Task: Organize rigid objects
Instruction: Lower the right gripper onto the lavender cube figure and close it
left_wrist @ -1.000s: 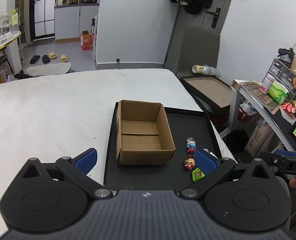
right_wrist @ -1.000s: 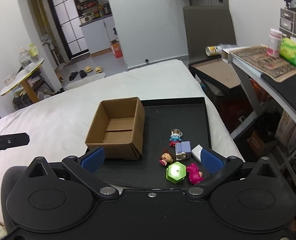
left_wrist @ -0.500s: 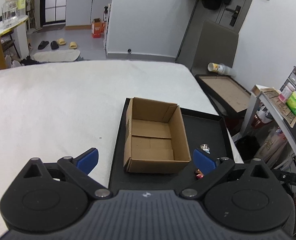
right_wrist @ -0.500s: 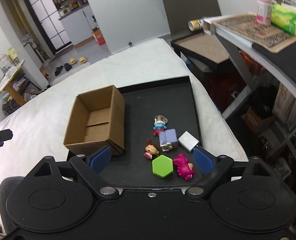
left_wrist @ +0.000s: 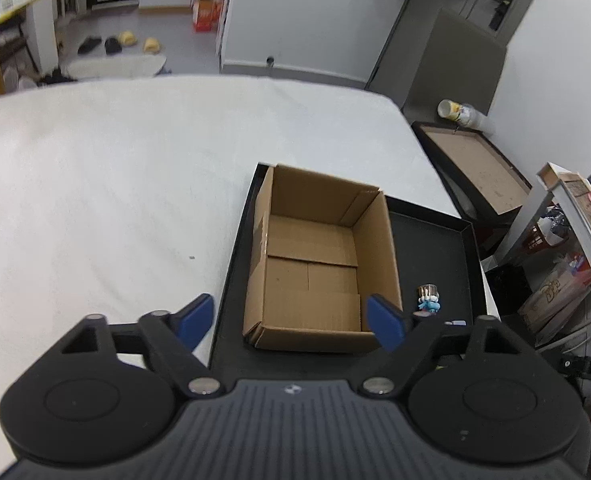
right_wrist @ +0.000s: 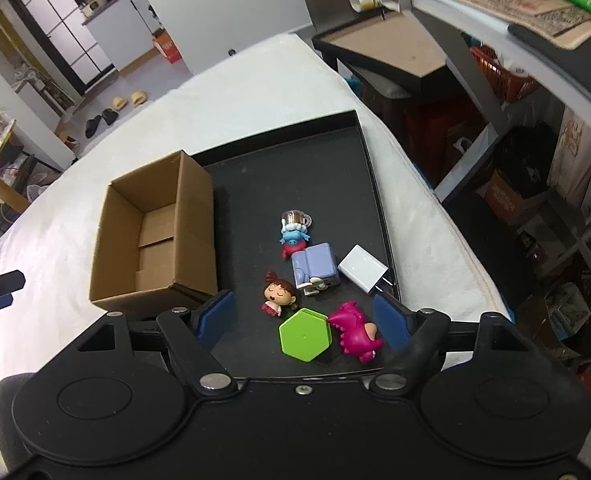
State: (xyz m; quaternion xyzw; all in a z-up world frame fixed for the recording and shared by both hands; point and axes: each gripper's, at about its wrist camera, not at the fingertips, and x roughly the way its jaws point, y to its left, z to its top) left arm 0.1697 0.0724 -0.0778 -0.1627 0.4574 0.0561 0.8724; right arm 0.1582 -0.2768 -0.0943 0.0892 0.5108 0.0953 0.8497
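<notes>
Left gripper (left_wrist: 291, 316) hangs above the near end of the cardboard box (left_wrist: 315, 264), jaws fairly wide and just been narrowing, nothing pinched between them; the near box wall sits in the gap, the left pad beyond the tray edge and the right pad against the box's right corner in this view. Box is empty, open-topped, standing at the left end of the black tray (right_wrist: 327, 160) on a white bed (left_wrist: 115, 184). Risk here: if the left jaws come down as they are, a pad could catch the box rim and shove or tip the light carton off the tray. Right of the box, the loose pieces lie clustered on the tray floor: blue figure with a small cup (right_wrist: 294, 232), lilac block (right_wrist: 315, 266), white charger (right_wrist: 362, 269), doll-head figure (right_wrist: 277, 296), green hexagon (right_wrist: 305, 334), magenta dinosaur (right_wrist: 355, 330). Right gripper (right_wrist: 305, 316) hovers over the near cluster, jaws moderately wide and just been closing, holding nothing; hexagon and dinosaur both lie in the gap, touching each other. Likely trouble: closing now may trap two pieces at once or squeeze the dinosaur out sideways, knocking the doll head. Charger sits close to the tray's right rim; a nudge could push it against or over the rim
</notes>
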